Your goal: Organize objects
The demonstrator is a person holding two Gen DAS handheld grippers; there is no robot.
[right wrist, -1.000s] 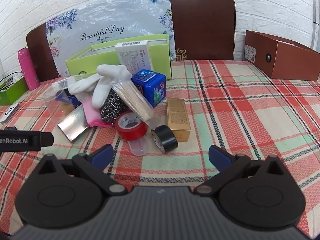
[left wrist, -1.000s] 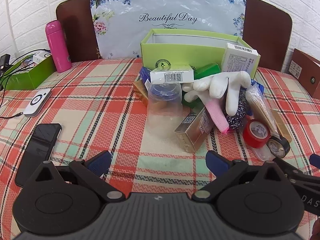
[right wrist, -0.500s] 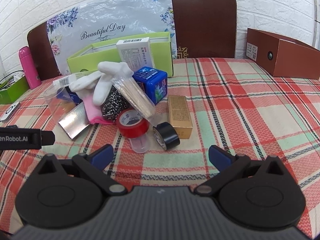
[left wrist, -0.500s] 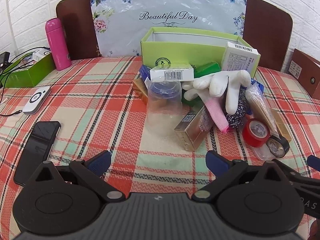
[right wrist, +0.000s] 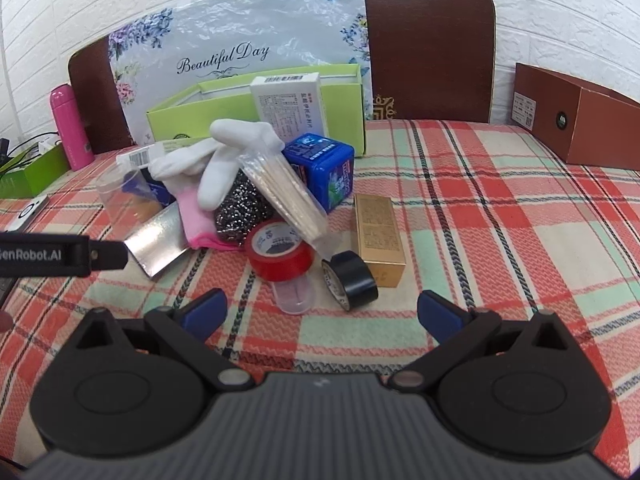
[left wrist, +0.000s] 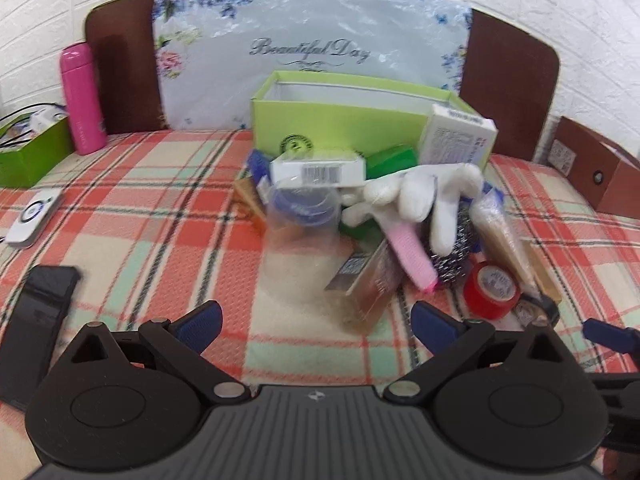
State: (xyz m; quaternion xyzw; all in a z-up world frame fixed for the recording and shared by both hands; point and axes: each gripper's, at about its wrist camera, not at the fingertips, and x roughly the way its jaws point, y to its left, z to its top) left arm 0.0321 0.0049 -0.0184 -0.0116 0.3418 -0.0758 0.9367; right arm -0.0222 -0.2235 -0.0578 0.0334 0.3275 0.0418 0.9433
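Observation:
A heap of small goods lies in front of an open lime-green box [left wrist: 340,120] [right wrist: 256,104]. In the heap are a clear plastic cup [left wrist: 300,232], a white glove [left wrist: 424,196] [right wrist: 224,160], a steel scourer [right wrist: 240,208], red tape [right wrist: 280,254] [left wrist: 492,290], black tape [right wrist: 352,280], a gold box [right wrist: 378,232] and a blue box [right wrist: 324,172]. My left gripper [left wrist: 316,320] stands open just short of the cup and a shiny silver box [left wrist: 364,284]. My right gripper [right wrist: 322,306] is open near the tapes, holding nothing.
A pink flask [left wrist: 82,96], a green box [left wrist: 28,152], a white device [left wrist: 34,216] and a black phone [left wrist: 36,320] lie to the left. A brown box [right wrist: 576,120] sits at the far right. Chair backs and a flowered bag [right wrist: 240,52] stand behind the plaid table [right wrist: 500,208].
Both grippers have drifted forward towards the heap, which looks a little larger now. Nothing on the table has moved and both stay open.

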